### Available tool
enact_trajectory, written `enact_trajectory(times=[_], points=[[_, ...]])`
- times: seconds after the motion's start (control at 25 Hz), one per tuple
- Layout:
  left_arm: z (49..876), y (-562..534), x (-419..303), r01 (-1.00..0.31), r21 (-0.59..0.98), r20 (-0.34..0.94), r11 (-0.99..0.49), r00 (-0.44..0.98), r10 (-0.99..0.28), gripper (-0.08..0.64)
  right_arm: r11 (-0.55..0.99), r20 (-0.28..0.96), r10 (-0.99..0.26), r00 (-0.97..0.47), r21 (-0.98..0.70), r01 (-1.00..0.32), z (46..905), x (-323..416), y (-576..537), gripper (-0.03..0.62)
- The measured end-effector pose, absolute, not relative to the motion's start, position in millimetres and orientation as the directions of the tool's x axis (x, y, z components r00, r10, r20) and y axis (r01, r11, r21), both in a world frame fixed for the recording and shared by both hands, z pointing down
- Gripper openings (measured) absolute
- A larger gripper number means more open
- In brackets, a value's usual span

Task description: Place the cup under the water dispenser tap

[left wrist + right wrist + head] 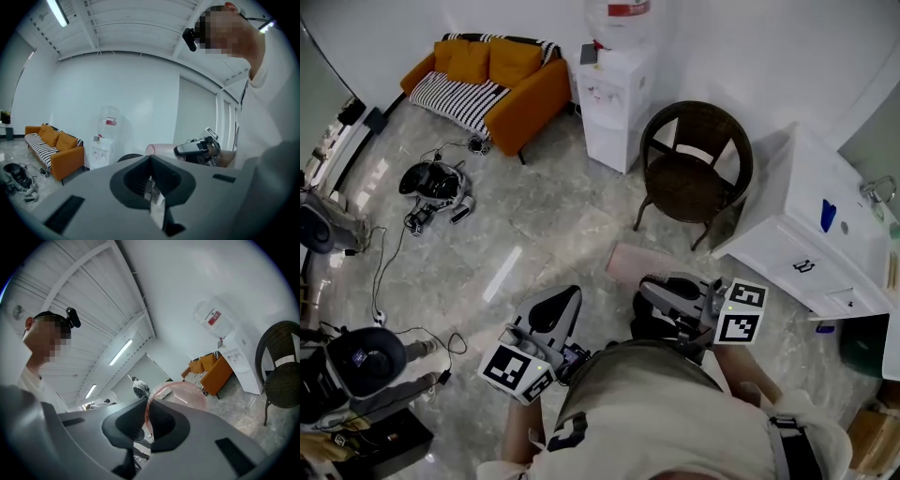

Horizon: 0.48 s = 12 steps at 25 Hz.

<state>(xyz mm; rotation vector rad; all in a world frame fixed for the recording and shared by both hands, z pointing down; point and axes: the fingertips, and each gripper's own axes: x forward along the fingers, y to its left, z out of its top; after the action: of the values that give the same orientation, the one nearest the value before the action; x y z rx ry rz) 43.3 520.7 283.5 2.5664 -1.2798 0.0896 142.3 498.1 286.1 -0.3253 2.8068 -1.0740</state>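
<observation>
The pink see-through cup (628, 263) hangs over the floor in front of the person, and my right gripper (649, 287) is shut on its rim. In the right gripper view the cup's wall (183, 395) runs between the closed jaws (147, 412). The white water dispenser (614, 98), with a bottle on top, stands against the far wall, well beyond the cup; it also shows as the dispenser (240, 355) and the dispenser (102, 152). My left gripper (566, 296) is beside the right one, shut and holding nothing (150, 165). The cup (159, 149) sits to its right.
A dark wicker chair (695, 161) stands just right of the dispenser. An orange sofa (492, 80) is at the back left and a white cabinet (806, 230) at the right. Cables and gear (436, 185) lie on the marble floor at the left.
</observation>
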Motion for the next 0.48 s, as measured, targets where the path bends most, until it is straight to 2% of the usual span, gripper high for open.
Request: enact_trajectory(times=[0.48], points=[[276.8, 402.0, 109.6, -0.804, 0.17, 0.214, -0.569, 0.594, -0.776, 0.057, 0.695, -0.061, -0.22, -0.974, -0.71, -0.112, 294.8, 202.1, 378.0, 0.035]])
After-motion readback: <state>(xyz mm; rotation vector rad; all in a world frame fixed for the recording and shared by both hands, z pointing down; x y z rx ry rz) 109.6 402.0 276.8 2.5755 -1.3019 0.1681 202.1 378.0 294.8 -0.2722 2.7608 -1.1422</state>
